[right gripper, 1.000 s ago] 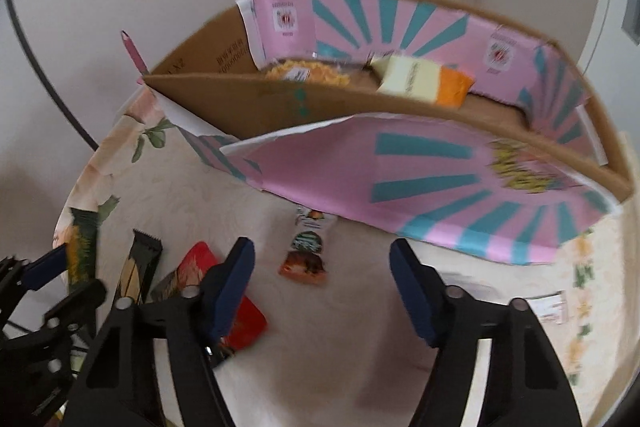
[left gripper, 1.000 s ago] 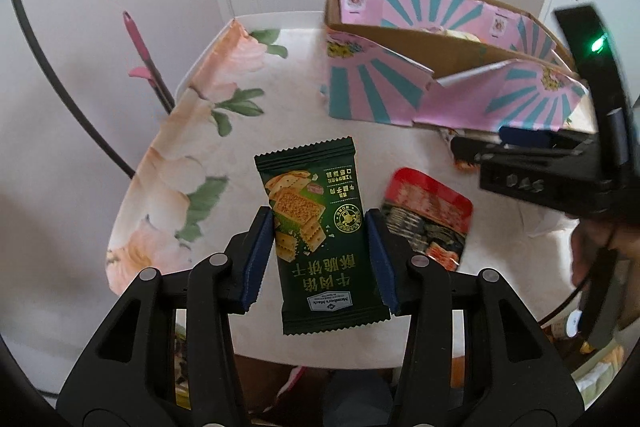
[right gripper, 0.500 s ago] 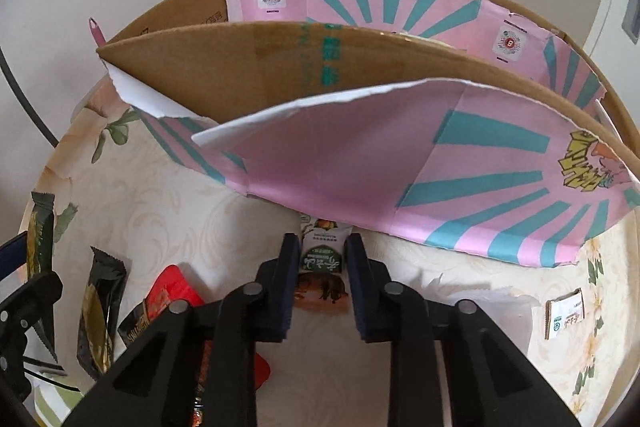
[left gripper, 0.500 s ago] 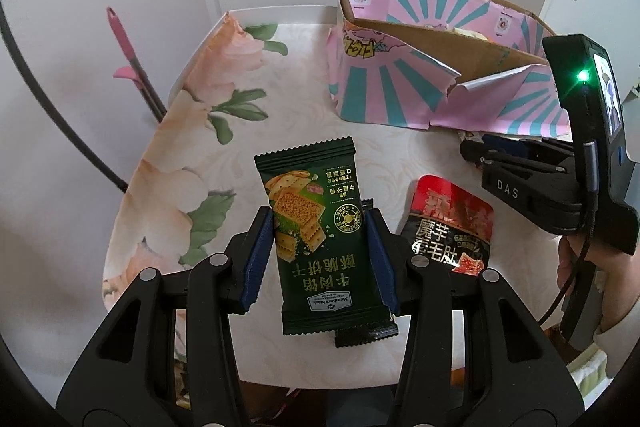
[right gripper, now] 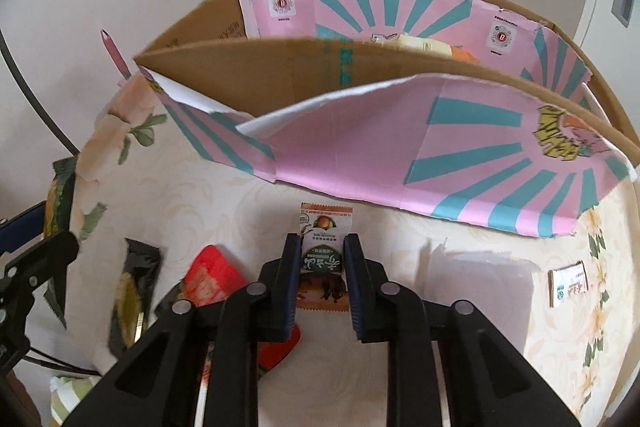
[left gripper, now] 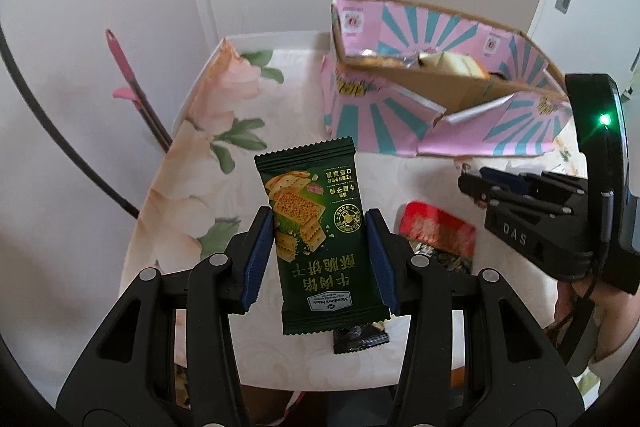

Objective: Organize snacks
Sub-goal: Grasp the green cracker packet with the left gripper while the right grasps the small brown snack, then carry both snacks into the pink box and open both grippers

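Observation:
My left gripper point(left gripper: 318, 227) is shut on a dark green cracker packet point(left gripper: 320, 227) and holds it above the floral table point(left gripper: 192, 187). My right gripper point(right gripper: 322, 247) is shut on a small orange-and-white snack packet point(right gripper: 326, 227), held just in front of the pink-and-teal cardboard box point(right gripper: 460, 163). The box point(left gripper: 400, 115) stands at the table's far right and holds several snacks point(left gripper: 440, 61). The right gripper shows in the left wrist view point(left gripper: 472, 183), low beside the box.
A red packet point(left gripper: 438, 233) and a black packet point(left gripper: 360, 339) lie on the table near its front. They show in the right wrist view as a red packet point(right gripper: 216, 271) and a black packet point(right gripper: 132, 287). A small paper label point(right gripper: 568, 283) lies right. A pink mop handle point(left gripper: 136, 91) leans left.
My right gripper came down, closed on the small snack packet in front of the box and lifted it slightly. My left gripper rose higher with the green packet, showing the box's inside.

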